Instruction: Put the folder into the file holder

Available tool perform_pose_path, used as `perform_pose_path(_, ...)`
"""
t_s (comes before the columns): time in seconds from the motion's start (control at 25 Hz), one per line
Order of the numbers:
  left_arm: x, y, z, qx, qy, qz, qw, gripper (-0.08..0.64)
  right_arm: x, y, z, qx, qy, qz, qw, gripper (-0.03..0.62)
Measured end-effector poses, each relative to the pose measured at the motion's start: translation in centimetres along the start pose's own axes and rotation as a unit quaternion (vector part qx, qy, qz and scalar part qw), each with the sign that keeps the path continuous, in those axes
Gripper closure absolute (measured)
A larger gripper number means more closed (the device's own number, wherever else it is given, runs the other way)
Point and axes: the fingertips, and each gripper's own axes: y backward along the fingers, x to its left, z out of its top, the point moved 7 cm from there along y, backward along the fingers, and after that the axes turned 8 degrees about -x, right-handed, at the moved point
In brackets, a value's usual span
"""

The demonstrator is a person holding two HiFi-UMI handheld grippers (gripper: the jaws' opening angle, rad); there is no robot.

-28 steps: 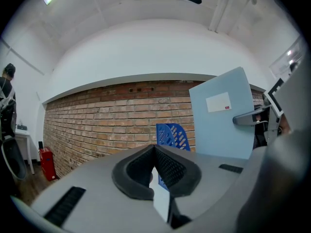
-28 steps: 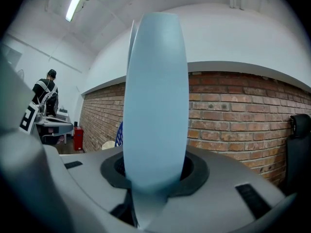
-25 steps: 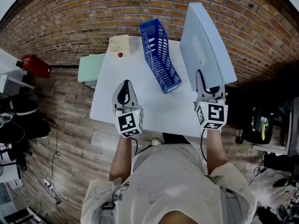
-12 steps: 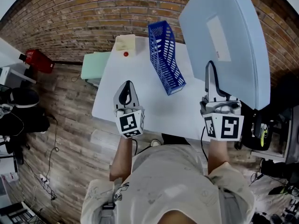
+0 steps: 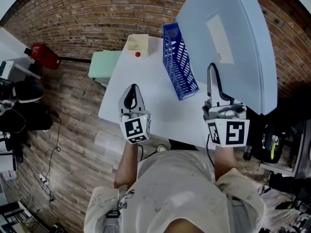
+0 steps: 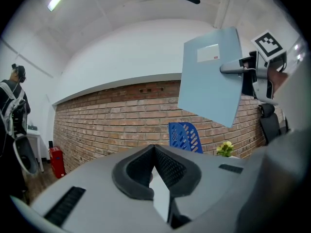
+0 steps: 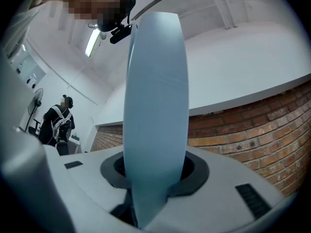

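Observation:
A large light-blue folder (image 5: 233,38) hangs in the air at the right, over the table's right edge, with my right gripper (image 5: 212,73) shut on its lower edge. In the right gripper view the folder (image 7: 155,106) stands edge-on between the jaws. The blue mesh file holder (image 5: 181,62) stands on the white table (image 5: 146,101), left of the folder and apart from it. My left gripper (image 5: 131,97) hovers over the table's near left part, shut and holding nothing. The left gripper view shows the folder (image 6: 211,76) above the file holder (image 6: 185,136).
A cream box (image 5: 137,41) and a small red object (image 5: 137,54) lie at the table's far corner. A pale green seat (image 5: 104,64) stands left of the table, a red canister (image 5: 44,56) on the floor. A brick wall runs behind. A person (image 6: 14,110) stands far left.
My right gripper has lifted the folder higher, so it looms larger and leans more over the table's right side. The left gripper has hardly moved.

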Motion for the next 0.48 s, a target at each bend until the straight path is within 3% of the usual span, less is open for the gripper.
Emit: perform_pose_path(0.48,0.2,0.3,-1.9,0.033,0.001,0.009,0.9994,0.552,0.7,-0.1,-5.2,0.061,-0.020,0.023,0.998,0.437)
